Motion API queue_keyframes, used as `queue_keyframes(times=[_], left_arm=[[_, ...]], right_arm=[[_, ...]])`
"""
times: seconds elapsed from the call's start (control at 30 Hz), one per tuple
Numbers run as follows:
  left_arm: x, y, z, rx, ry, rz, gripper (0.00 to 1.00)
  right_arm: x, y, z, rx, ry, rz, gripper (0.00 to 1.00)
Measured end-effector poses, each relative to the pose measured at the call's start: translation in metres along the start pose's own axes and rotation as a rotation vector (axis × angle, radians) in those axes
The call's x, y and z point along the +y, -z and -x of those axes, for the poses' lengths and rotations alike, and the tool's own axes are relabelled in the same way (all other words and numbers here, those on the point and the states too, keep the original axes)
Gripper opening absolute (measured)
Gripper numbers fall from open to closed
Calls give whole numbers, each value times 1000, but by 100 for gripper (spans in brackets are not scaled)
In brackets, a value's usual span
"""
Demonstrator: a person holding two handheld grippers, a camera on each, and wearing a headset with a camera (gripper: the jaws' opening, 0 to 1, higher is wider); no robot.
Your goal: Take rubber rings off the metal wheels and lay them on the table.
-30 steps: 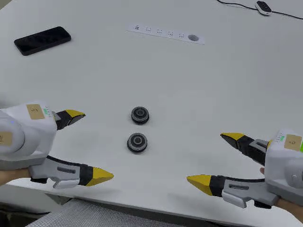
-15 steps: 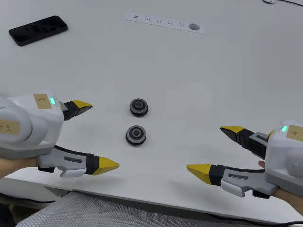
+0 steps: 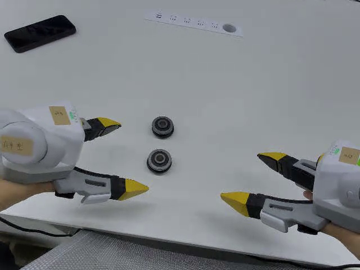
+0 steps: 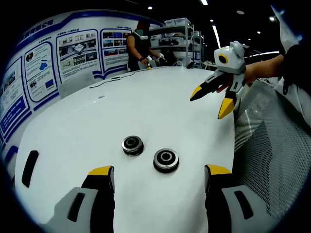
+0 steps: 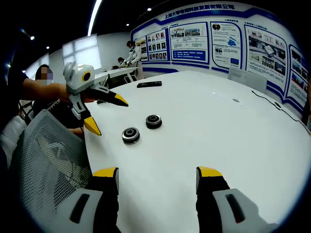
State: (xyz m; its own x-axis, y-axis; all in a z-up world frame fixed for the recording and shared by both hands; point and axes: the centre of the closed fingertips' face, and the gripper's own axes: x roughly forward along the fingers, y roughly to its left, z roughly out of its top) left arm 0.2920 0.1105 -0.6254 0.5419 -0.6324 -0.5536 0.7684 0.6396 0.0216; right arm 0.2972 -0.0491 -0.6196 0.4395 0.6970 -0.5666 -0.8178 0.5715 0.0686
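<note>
while both tongs are wide open and hold nothing, the left tongs [image 3: 129,156] near the wheels and the right tongs [image 3: 244,176] well apart from them, the nearer metal wheel [image 3: 159,161] and the farther metal wheel [image 3: 162,127] lie flat on the counter [image 3: 253,95], close but not touching. i judge each wheel small, stiff and rather heavy, so it may slide when pulled. the rubber ring [image 3: 149,162] on the rim looks soft and stretchy. 1 pair of tongs should pin the metal hub and the other should pinch the ring at its outer edge. the counter is white, smooth and probably slippery, with much free room; a phone [image 3: 39,32] and a socket strip [image 3: 194,23] lie far behind.
</note>
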Motion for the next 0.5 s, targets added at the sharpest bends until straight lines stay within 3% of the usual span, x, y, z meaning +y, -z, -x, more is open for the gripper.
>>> queue_keyframes(times=[0.5], left_arm=[[-11,-19,-24,-27,54,-32,55]], right_arm=[[-8,4,4,-5,22,-52,63]])
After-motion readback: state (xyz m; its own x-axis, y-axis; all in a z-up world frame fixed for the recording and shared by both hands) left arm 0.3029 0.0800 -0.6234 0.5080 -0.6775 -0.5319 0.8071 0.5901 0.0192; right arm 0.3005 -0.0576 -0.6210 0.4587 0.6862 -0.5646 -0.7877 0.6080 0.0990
